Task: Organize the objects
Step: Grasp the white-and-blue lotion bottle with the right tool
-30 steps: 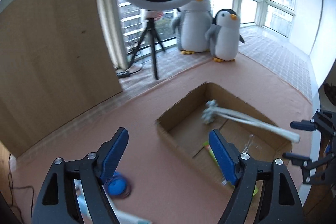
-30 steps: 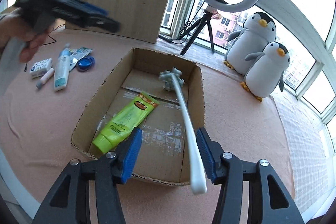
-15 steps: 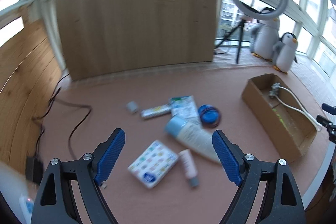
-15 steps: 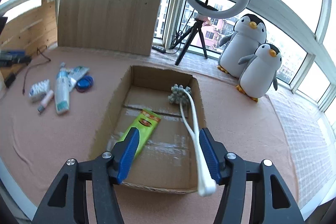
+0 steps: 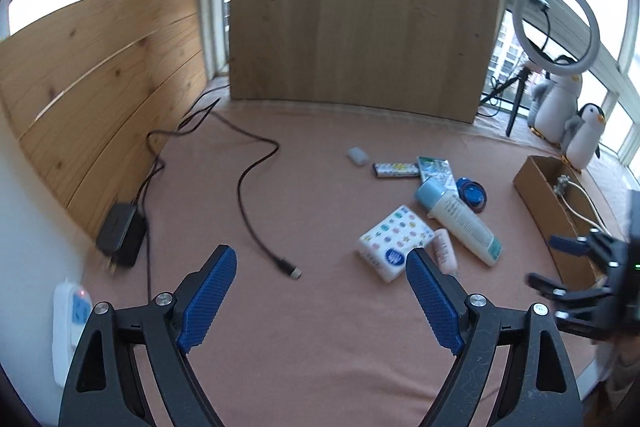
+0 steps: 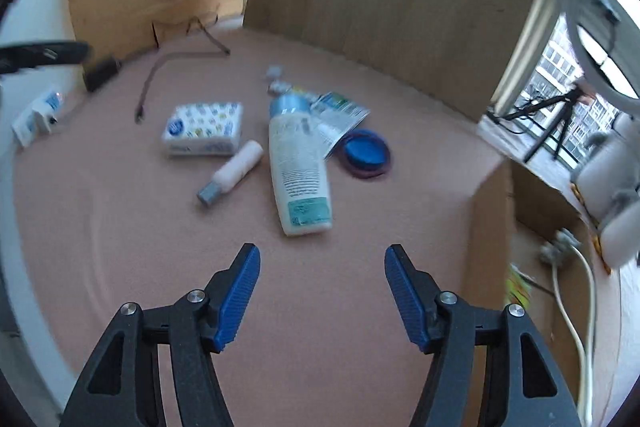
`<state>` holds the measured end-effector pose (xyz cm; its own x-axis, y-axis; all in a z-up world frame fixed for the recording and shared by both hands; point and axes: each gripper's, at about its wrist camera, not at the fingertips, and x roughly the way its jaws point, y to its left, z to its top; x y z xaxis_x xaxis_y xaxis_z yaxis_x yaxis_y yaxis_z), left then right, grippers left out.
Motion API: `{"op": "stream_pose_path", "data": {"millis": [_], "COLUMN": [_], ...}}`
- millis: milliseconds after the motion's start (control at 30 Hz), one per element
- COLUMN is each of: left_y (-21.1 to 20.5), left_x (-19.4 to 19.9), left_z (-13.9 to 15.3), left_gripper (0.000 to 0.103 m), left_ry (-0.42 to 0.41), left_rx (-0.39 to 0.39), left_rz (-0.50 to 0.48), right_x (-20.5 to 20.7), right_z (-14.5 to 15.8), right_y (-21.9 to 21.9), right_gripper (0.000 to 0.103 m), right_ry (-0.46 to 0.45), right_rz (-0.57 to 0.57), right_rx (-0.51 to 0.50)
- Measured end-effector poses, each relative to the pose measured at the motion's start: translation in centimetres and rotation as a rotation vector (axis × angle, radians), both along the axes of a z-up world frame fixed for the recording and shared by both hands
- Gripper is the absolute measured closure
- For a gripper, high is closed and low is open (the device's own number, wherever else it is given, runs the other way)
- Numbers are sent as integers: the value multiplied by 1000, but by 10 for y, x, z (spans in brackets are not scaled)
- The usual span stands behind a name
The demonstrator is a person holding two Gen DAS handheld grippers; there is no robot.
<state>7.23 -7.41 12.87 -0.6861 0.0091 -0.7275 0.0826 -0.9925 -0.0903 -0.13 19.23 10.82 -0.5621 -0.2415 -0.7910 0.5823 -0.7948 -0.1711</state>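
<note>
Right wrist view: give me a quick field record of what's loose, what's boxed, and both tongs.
loose on mat: lotion bottle, tissue pack, pink tube, blue disc, leaflet
boxed: long white brush in cardboard box
left tongs: open, empty
right tongs: open, empty, nearest the lotion bottle

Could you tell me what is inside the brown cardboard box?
The brown cardboard box holds a white long-handled brush and a sliver of a yellow-green tube; its near wall hides the rest.
</note>
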Motion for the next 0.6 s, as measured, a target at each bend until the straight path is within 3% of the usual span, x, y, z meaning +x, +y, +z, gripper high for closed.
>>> {"op": "stream_pose_path", "data": {"millis": [67,267,300,600], "left_y": [-8,-22,-25,-20], "left_x": [13,35,36,35], "left_z": [-7,-18,-19,-23], "left_gripper": [14,14,14,14], "left_ry": [-17,-45,-45,-44], "left_rx": [16,18,22,57], "left_rz": [22,64,71,54], "right_x": [-20,-52,-54,-12], "right_z": [-17,-30,-33,-33], "right_y": [-10,-26,-27,-16], "right_gripper": [42,44,60,64], "right_ry": [-34,-47,-53,-112], "right_rz": [-14,24,34,60], "right_rx": [-1,13,22,5]}}
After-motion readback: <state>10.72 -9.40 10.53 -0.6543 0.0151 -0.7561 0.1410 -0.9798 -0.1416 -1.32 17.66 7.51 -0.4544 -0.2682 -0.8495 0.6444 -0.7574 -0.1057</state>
